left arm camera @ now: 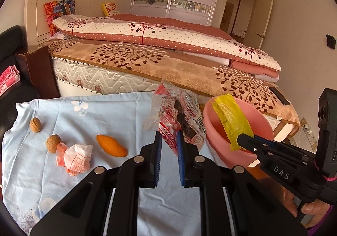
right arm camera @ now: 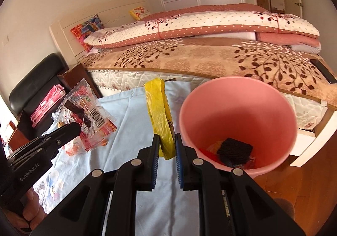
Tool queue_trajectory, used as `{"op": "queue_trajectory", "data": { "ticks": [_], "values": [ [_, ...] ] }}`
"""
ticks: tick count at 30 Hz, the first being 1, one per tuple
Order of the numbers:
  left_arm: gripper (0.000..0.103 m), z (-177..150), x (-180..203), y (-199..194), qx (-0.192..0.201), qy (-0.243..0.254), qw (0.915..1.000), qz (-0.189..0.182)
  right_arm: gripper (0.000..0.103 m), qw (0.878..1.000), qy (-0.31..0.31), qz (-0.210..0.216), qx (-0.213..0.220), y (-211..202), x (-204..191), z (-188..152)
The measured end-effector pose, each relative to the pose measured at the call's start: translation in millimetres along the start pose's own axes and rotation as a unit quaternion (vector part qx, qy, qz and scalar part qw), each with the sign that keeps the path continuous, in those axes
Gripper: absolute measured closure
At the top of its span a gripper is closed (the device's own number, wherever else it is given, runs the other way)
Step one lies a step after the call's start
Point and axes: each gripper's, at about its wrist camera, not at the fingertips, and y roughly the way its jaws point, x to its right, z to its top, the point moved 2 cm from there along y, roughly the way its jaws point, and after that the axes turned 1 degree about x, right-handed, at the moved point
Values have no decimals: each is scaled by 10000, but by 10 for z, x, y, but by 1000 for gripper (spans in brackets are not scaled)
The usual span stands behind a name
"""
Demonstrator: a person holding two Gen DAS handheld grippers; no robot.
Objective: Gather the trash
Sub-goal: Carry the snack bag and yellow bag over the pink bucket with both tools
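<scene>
My left gripper (left arm camera: 169,139) is shut on a clear red-printed plastic wrapper (left arm camera: 179,118) and holds it above the blue cloth, just left of the pink bin (left arm camera: 219,141). My right gripper (right arm camera: 166,143) is shut on a yellow wrapper (right arm camera: 159,114), held upright beside the bin's (right arm camera: 238,97) left rim. The right gripper (left arm camera: 244,140) shows in the left wrist view with the yellow wrapper (left arm camera: 231,120) at the bin's mouth. The left gripper (right arm camera: 78,128) and its wrapper (right arm camera: 88,109) show at the left of the right wrist view. The bin holds dark and red trash (right arm camera: 233,150).
On the blue flowered cloth (left arm camera: 105,114) lie two walnuts (left arm camera: 35,124) (left arm camera: 53,143), an orange snack piece (left arm camera: 111,145) and a crumpled white-and-orange wrapper (left arm camera: 75,159). A bed (left arm camera: 168,57) with folded quilts stands behind. A black chair (right arm camera: 35,86) is at the left.
</scene>
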Motion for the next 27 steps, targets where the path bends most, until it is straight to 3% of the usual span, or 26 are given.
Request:
{"op": "queue_trajectory", "data": {
  "ticks": [7,27],
  "values": [
    [89,60,280,106,-9,247,9995,-182,89,9987,301,-326,246,-142,290,35],
    [89,84,791,552,-266,608,9970,-396,89,9928,903,-738,258,-184,923,-27]
  ]
}}
